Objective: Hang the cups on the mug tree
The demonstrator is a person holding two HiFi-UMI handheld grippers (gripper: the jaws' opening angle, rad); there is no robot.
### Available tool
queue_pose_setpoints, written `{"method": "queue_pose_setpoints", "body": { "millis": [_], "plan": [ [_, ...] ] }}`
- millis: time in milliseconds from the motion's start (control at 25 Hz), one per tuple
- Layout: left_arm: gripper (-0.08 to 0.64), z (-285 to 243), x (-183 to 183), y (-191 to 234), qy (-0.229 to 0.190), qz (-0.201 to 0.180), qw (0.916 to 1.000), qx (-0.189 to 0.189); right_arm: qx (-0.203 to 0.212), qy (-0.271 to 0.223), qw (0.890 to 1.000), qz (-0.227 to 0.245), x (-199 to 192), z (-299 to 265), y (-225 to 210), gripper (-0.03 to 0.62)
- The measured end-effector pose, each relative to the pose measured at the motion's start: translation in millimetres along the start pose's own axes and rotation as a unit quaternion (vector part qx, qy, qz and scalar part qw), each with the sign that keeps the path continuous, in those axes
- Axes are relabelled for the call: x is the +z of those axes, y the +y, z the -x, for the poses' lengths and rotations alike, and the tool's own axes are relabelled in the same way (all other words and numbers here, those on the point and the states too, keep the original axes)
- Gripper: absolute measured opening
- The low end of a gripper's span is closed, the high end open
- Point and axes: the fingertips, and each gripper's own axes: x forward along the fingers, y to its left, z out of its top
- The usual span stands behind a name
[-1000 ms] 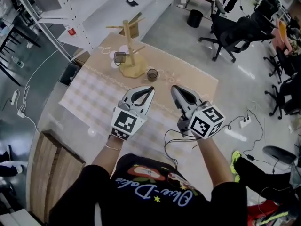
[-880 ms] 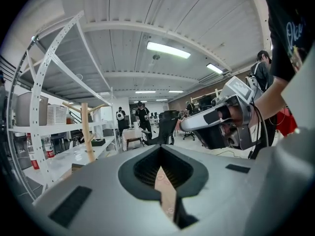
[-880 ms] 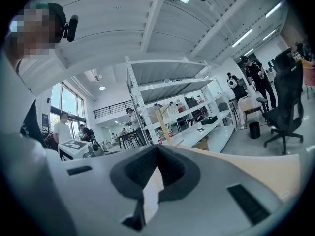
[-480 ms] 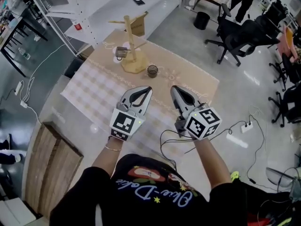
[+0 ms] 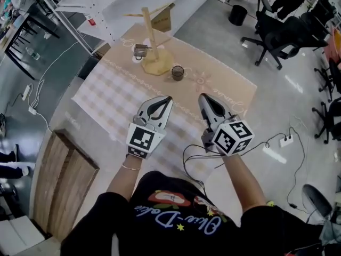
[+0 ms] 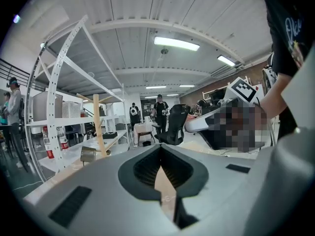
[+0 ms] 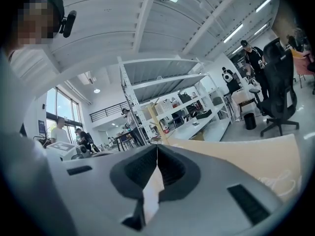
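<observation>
The wooden mug tree (image 5: 149,36) stands at the far end of the table, and its pole (image 6: 98,127) also shows in the left gripper view. A metal cup (image 5: 140,50) sits close against the pole's left side by a low peg; I cannot tell whether it hangs or stands. The same cup (image 6: 88,154) appears in the left gripper view. A dark cup (image 5: 177,72) stands on the cloth right of the tree's base. My left gripper (image 5: 169,98) and right gripper (image 5: 202,96) hover side by side above the near part of the table, well short of the cups. Both are shut and hold nothing.
A beige checked cloth (image 5: 106,103) covers the table. White shelving (image 5: 80,4) stands behind the tree, with a cardboard box (image 5: 162,20) nearby. A wooden board (image 5: 64,183) lies at the left. Office chairs (image 5: 277,31), a black bin (image 5: 237,15) and a power strip (image 5: 286,141) are at the right.
Both grippers have come down a little, still side by side and shut. The head view has shifted, so the mug tree and cups sit slightly higher and further right in the picture.
</observation>
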Motion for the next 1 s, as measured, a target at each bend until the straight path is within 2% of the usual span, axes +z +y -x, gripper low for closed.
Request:
{"method": "queue_pose_setpoints", "body": {
  "millis": [280, 600, 720, 880, 1000],
  "plan": [
    [0.008, -27, -22, 32, 0.01, 0.018, 0.9997, -0.012, -0.033, 0.002, 0.999, -0.002, -11, -31, -18, 0.009],
    [0.008, -46, -50, 60, 0.023, 0.021, 0.9986, -0.042, -0.069, 0.01, 0.998, -0.008, -44, -81, -15, 0.011],
    [0.008, -52, -61, 67, 0.031, 0.019, 0.9979, -0.054, -0.091, 0.024, 0.995, -0.009, -59, -96, -20, 0.01],
    [0.008, -58, -71, 75, 0.037, 0.026, 0.9967, -0.068, -0.13, 0.031, 0.99, -0.035, -75, -106, -28, 0.011],
    [0.008, -64, -77, 78, 0.039, 0.03, 0.9956, -0.079, -0.14, 0.039, 0.989, -0.033, -83, -112, -30, 0.011]
  ]
}}
